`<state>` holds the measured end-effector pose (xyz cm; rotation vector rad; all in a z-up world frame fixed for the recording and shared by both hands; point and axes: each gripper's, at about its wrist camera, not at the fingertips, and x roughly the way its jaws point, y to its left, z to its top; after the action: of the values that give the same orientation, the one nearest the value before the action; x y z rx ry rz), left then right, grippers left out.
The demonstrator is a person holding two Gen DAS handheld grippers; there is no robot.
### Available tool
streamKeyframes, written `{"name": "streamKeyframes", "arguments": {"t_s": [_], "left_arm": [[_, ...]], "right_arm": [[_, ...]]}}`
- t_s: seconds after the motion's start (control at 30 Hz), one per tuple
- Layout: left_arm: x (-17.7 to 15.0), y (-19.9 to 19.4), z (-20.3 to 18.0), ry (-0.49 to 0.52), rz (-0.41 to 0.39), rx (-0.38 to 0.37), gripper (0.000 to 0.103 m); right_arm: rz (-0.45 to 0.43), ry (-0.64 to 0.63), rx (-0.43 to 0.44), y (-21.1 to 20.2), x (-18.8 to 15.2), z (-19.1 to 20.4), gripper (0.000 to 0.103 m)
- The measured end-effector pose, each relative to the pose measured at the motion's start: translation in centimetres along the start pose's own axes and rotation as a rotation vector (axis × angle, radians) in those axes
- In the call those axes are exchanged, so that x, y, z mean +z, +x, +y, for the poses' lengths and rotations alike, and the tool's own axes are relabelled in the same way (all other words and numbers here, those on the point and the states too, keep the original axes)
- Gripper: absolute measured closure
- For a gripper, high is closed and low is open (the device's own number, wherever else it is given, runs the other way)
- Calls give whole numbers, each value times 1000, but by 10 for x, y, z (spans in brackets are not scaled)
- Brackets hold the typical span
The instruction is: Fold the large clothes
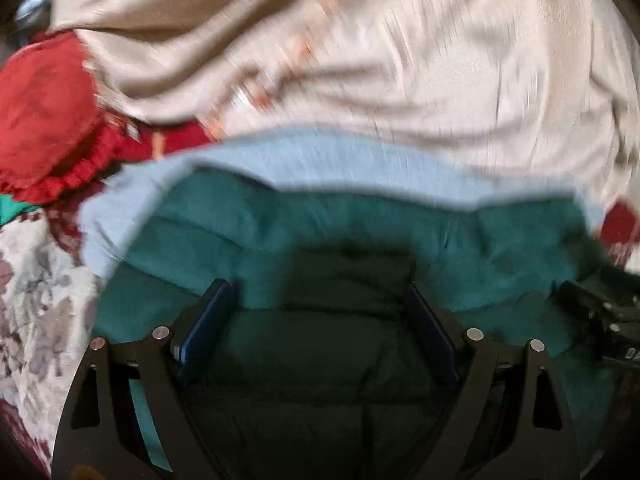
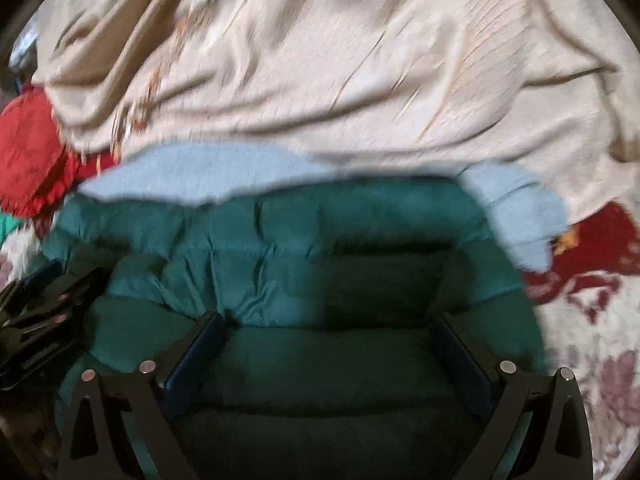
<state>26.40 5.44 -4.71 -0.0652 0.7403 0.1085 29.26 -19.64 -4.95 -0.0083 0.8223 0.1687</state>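
A teal quilted puffer garment (image 1: 360,232) lies folded in front of me, on top of a light blue garment (image 1: 304,160). It also fills the right wrist view (image 2: 304,240), with the light blue garment (image 2: 192,176) behind it. My left gripper (image 1: 318,292) is open, its jaws spread just above the teal garment, holding nothing. My right gripper (image 2: 330,324) is open too, over the same garment. Each gripper shows at the edge of the other's view, the right one (image 1: 600,316) and the left one (image 2: 40,316).
A large crumpled beige cloth (image 1: 400,60) lies behind the pile, also in the right wrist view (image 2: 360,80). A red garment (image 1: 44,120) is at the left. All rests on a floral cover (image 2: 592,360) in white and dark red.
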Motion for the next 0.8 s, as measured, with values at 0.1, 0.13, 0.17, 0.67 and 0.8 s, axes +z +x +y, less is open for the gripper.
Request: {"name": "streamKeyframes", "arguments": {"t_s": [0.1,0.13,0.17,0.67,0.8], "left_arm": [[8,-20,19,-47,-56,-2,15],[8,-14,22,-45,-32,21,14],[3,2,27,-46,40,62,14],[-4,-19,140,-237,89,-80,13],[-28,9,164,-322,194,-236,13]], "right_arm": [[-16,3,-62,-5,5,-13,0],[24,8,-79,4,3,-19,0],[117,26,-84,25,-3,-27,0],[-25,74,10,-73,-31,-85,0],[-48,108,59,-76,-41,-96,0]]}}
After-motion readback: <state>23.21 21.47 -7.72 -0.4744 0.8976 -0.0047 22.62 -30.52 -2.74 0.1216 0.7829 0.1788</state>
